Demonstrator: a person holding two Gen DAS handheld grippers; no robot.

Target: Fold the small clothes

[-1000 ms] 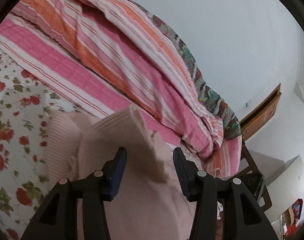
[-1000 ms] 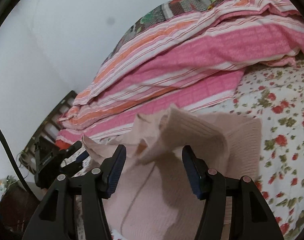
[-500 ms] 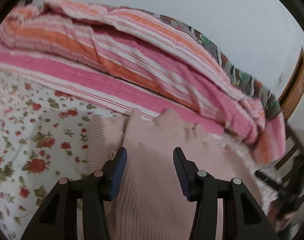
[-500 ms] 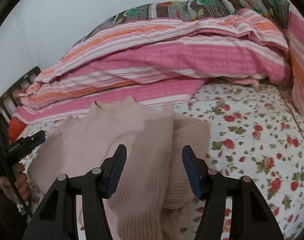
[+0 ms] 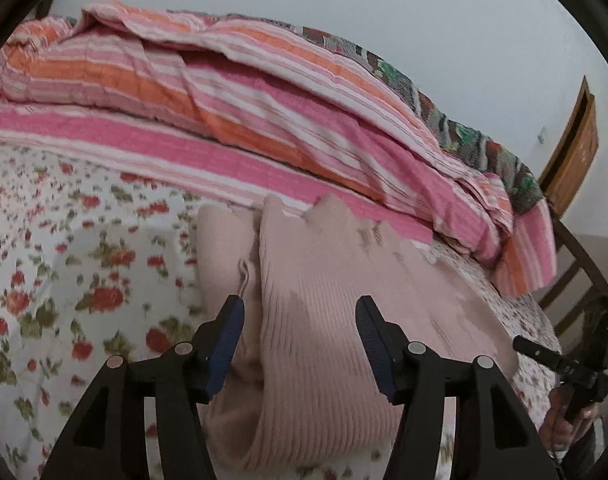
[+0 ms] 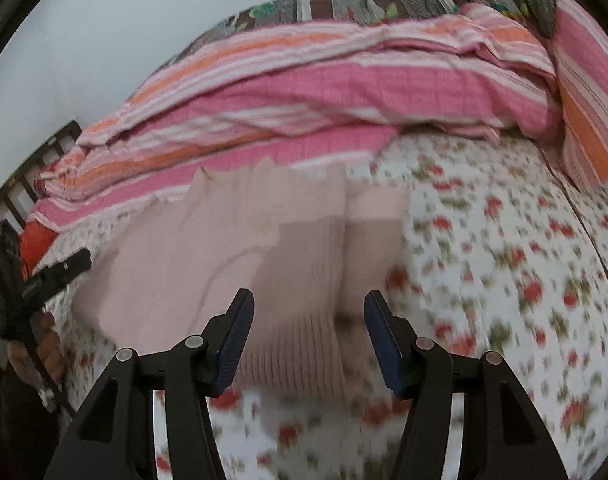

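Pink sweater (image 5: 316,304) lies part-folded on the bed (image 5: 63,280), both grippers over it holding nothing, the left gripper (image 5: 299,344) opening as if letting go, the right gripper (image 6: 308,340) half-wide, lined up for another fold

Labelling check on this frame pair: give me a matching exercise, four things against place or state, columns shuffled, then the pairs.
Things:
1. pale pink ribbed knit sweater
2. pink and orange striped quilt
3. white sheet with red flowers
4. left gripper

Place or state:
A. jaws opening, pads off the cloth
B. bunched up along the wall
C. lying folded on the bed
D. spread under the garment

Pairs: 1-C, 2-B, 3-D, 4-A
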